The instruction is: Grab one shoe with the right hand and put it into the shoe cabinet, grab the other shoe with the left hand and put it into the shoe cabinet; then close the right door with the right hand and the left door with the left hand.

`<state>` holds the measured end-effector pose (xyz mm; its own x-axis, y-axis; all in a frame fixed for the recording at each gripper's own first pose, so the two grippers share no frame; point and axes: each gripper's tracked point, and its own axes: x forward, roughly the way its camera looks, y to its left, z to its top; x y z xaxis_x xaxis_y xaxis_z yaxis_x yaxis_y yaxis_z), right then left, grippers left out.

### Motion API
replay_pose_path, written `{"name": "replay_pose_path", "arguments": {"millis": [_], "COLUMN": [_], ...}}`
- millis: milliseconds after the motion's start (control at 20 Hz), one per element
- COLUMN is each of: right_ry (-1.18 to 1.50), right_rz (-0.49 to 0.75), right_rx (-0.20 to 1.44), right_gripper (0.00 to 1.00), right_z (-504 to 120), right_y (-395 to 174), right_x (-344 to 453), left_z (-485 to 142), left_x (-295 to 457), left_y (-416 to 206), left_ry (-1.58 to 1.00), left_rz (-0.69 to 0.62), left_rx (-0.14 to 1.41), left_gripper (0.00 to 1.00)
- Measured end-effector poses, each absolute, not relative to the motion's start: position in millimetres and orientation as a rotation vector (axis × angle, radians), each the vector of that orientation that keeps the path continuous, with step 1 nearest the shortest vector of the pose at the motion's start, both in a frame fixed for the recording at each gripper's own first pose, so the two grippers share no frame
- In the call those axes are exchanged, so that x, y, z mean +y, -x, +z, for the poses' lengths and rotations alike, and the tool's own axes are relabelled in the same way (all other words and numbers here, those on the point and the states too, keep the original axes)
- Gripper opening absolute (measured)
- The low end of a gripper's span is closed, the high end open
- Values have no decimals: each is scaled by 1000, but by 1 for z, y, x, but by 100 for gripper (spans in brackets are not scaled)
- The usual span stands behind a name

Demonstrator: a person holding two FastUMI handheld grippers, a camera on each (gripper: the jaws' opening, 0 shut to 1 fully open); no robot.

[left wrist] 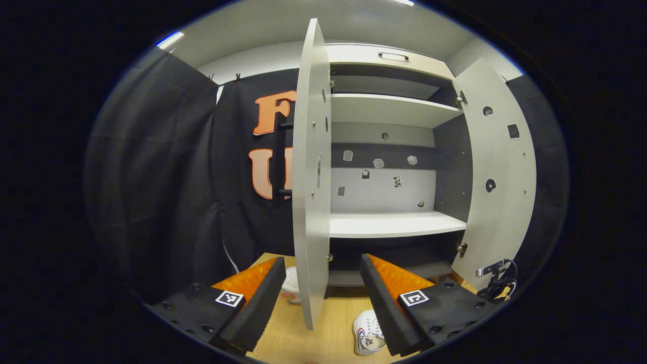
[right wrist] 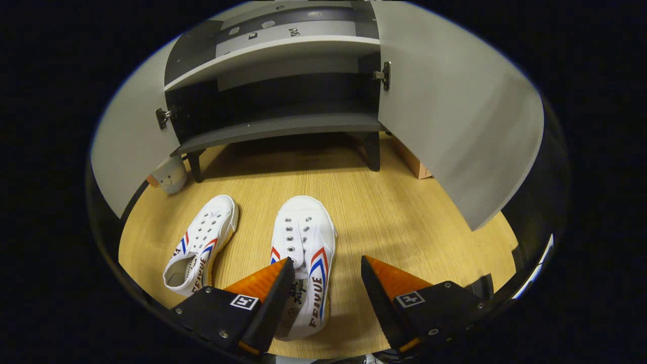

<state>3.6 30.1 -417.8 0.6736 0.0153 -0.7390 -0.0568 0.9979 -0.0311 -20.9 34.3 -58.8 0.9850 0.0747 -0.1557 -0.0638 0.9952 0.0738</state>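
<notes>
In the right gripper view, the right gripper (right wrist: 323, 283) hangs with its fingers wide apart and holding nothing, just above a white canvas sneaker (right wrist: 305, 253) on the wooden floor (right wrist: 404, 212); the side lettering is half hidden by the left finger. The second sneaker (right wrist: 202, 245) lies beside it, before the open shoe cabinet (right wrist: 278, 129), near a small plush toy (right wrist: 169, 174). In the left gripper view, the left gripper (left wrist: 323, 298) is also open and empty, facing the edge of the left door (left wrist: 311, 177), with the right door (left wrist: 498, 167) swung out and bare shelves (left wrist: 394, 224) between.

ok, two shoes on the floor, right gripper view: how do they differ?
The left shoe lies tipped on its side, angled; the right shoe sits upright, toe toward the cabinet. The right shoe lies partly between the open right gripper fingers; the left shoe lies clear. Both white, striped.
</notes>
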Motion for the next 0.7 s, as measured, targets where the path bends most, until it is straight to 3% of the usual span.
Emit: {"name": "replay_pose_path", "arguments": {"millis": [250,300,400,450,550,700], "right_ry": [61,41,44,36,18,39], "right_rz": [72,78,63,54,30,15], "right_rx": [916,907,937,955,965,938], "right_gripper": [64,48,28,24,24,0], "right_z": [-451,-450,-453,-454,-452,-448], "right_y": [5,2,5,4,3,0], "right_x": [34,40,38,39,36,31], "left_z": [-68,-69,-71,-71,-73,-73], "left_x": [31,29,26,24,21,18], "left_y": [23,23,21,21,20,21], "left_ry": [-80,-78,-72,-68,-62,-67], "left_rz": [57,52,46,42,35,28], "left_rx": [182,185,186,187,188,188], "left_gripper": [96,96,96,96,96,96]}}
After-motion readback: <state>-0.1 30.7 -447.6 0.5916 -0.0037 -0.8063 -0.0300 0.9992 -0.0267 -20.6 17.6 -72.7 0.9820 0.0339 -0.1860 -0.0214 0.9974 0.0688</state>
